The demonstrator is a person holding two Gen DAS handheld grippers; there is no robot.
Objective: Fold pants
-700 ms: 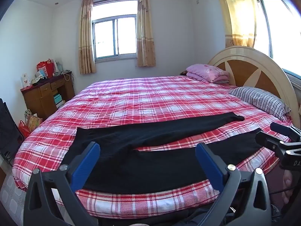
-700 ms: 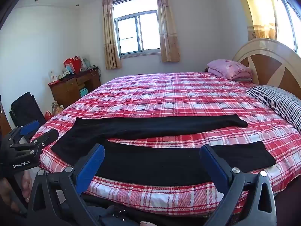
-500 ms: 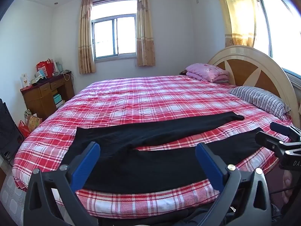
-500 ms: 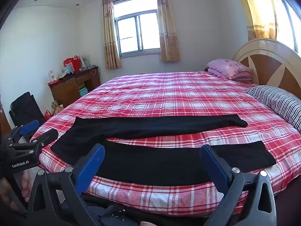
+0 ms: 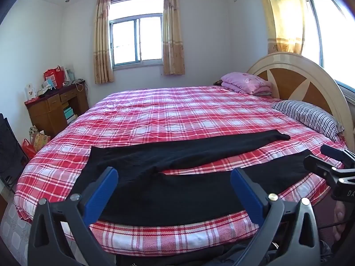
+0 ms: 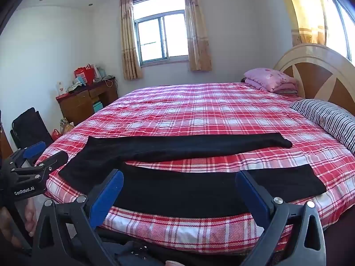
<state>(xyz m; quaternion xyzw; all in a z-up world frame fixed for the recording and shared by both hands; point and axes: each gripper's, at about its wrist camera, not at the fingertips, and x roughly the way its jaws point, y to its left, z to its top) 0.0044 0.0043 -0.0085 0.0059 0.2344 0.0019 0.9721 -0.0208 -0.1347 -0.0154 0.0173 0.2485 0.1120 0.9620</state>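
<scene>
Left wrist view shows that almost nothing has changed in the last moment. The left tongs (image 5: 173, 188) hang in the same spot as before, just in front of the near edge of the bed (image 5: 177, 115), tipped a little down. Their two blue fingers (image 5: 101, 194) stand as wide apart as they go, and nothing is between them. The right tongs (image 6: 178, 190) are the same: wide open, empty, and not moved from where they were.

The black pants (image 5: 177, 177) have not moved either. They lie flat right ahead of both tongs, with the waist off to the left of the tongs and the two legs running to the right. One leg lies close to the tongs, near the bed edge. The other leg lies farther away, and a strip of bedcover shows between them.

So I think the folding has not begun yet. The tongs seem to be waiting, and a good first step would be to grab the far leg and lay it over the near one.

The bedcover is red and white checks and looks smooth. A striped pillow (image 5: 308, 117) and a pink folded blanket (image 5: 246, 83) sit far off to the right by the headboard (image 5: 295, 77). A brown desk (image 5: 53, 108) stands far to the left, and a window (image 5: 136, 41) with curtains is straight ahead.
</scene>
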